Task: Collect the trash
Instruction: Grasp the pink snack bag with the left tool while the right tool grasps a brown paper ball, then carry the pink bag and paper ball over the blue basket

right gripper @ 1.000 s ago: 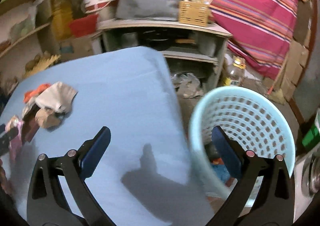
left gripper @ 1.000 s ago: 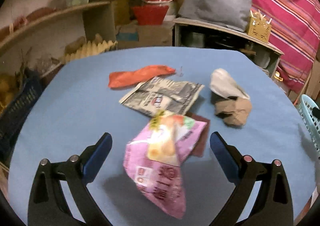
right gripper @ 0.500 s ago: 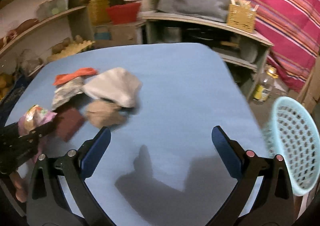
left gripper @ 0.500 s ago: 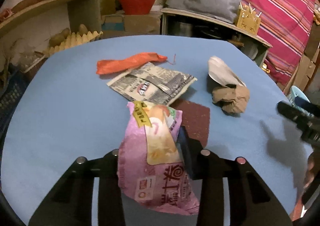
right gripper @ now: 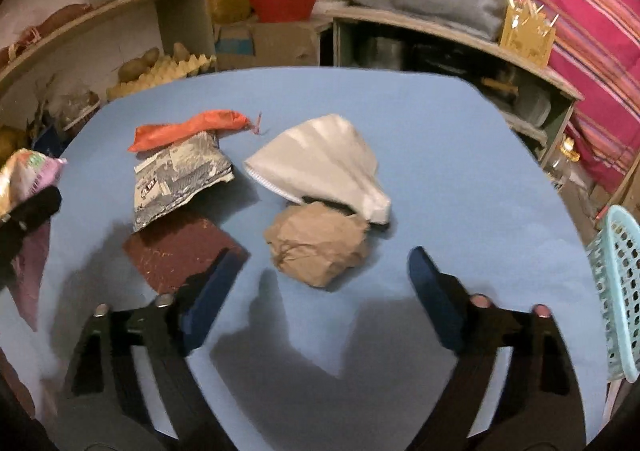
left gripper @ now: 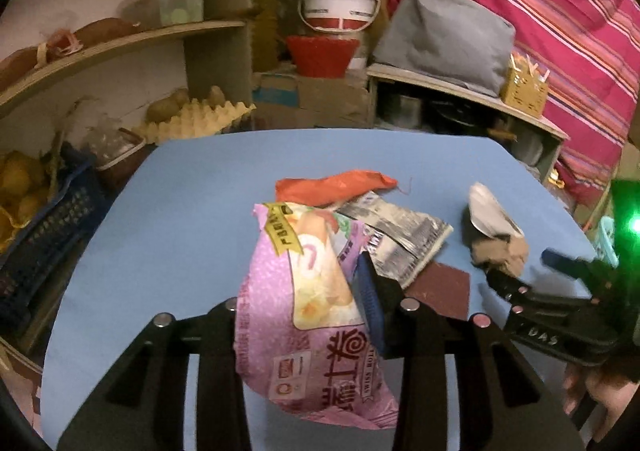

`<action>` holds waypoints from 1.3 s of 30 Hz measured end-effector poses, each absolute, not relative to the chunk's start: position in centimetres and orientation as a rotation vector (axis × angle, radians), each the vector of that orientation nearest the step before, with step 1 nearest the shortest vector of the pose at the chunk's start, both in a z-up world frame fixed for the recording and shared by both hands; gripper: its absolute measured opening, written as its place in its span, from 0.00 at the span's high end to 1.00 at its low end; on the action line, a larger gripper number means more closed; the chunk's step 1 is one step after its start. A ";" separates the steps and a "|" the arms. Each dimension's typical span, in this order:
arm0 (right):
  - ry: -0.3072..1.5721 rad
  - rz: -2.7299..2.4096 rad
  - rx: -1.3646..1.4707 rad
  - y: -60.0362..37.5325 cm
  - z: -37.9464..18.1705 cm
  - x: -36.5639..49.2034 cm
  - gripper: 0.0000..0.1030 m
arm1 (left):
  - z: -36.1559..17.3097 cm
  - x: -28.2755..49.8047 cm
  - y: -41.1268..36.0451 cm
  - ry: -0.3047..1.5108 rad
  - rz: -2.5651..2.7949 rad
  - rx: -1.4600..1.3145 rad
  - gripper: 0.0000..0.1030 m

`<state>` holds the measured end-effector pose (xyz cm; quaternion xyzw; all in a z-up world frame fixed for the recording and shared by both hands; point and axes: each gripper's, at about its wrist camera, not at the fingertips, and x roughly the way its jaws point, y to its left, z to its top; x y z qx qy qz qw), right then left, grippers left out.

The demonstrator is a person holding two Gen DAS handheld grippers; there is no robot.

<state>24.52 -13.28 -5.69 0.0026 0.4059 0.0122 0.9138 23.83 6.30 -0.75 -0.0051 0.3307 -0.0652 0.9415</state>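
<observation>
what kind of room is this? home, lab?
Most likely a cluttered home storeroom or pantry, not a lab. Open shelves hold potatoes on an egg tray, a plastic bucket sits stacked over a red basin, and a striped cloth hangs behind the blue table.

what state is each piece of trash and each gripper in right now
pink snack wrapper: clamped in left gripper, lifted
crumpled brown paper ball: on table, between right gripper's open, closing jaws
white folded mask: lying, touching ball
silver printed wrapper: flat
orange plastic scrap: flat
dark red square sheet: flat
</observation>
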 end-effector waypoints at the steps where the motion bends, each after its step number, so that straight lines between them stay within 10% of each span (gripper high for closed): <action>1: 0.846 0.026 0.012 -13.1 -5.9 24.7 0.29 | -0.7 23.9 6.5 0.676 -0.129 -0.018 0.64; 6: 0.864 0.030 -0.008 -12.8 -6.4 25.8 0.54 | -0.3 24.1 6.9 0.671 -0.122 -0.038 0.64; 39: 0.771 -0.056 0.083 -28.8 -2.0 17.6 0.56 | 0.2 23.4 -1.0 0.643 -0.178 0.027 0.64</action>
